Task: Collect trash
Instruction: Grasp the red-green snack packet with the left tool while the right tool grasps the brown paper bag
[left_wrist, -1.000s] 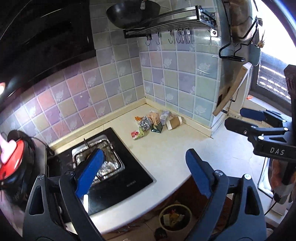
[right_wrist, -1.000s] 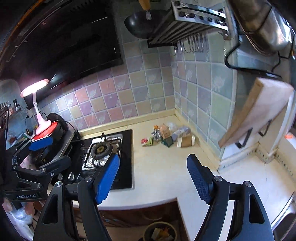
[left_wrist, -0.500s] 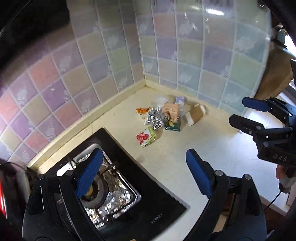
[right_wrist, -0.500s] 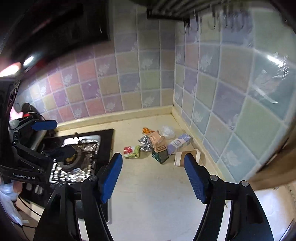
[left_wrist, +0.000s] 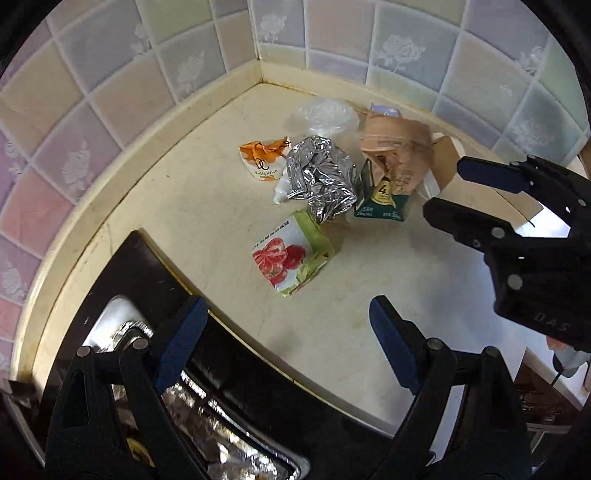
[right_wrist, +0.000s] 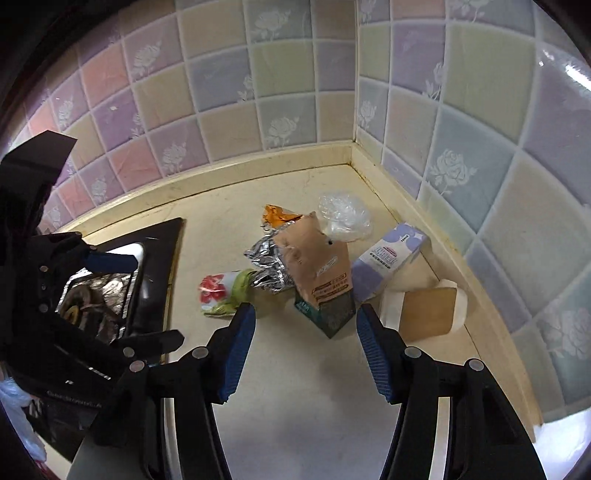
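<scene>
Left gripper (left_wrist: 288, 332), nearest the viewer in the left wrist view, hovers with its blue-padded fingers (left_wrist: 181, 339) spread wide and nothing between them, above the edge where the black stove top (left_wrist: 122, 280) meets the cream countertop (left_wrist: 221, 192). A foil-lined burner tray (left_wrist: 122, 332) sits in the stove just beneath the left finger.

Right gripper (right_wrist: 304, 325), in the right wrist view, likewise stands wide and empty above the countertop, its fingertips just short of the trash pile. In the left wrist view it enters from the right edge (left_wrist: 480, 199), close to the brown cardboard sleeve (right_wrist: 428, 314).

Trash lies in a loose cluster on the countertop, toward the tiled corner:
- tomato-print packet (left_wrist: 291, 254), the piece closest to the stove, lying flat;
- crumpled foil wrapper (left_wrist: 321, 181), just behind the packet and touching it;
- brown-and-green carton (right_wrist: 321, 273), crushed and leaning, directly ahead of the right gripper's gap;
- purple-and-white box (right_wrist: 388, 258), lying on its side beside the carton, against the right-hand wall base;
- orange-and-white wrapper (left_wrist: 264, 160), left of the foil;
- clear plastic bag (right_wrist: 343, 218), farthest back, nearest the corner.

Pastel wall tiles (right_wrist: 280, 77) with rose prints close the scene behind.
</scene>
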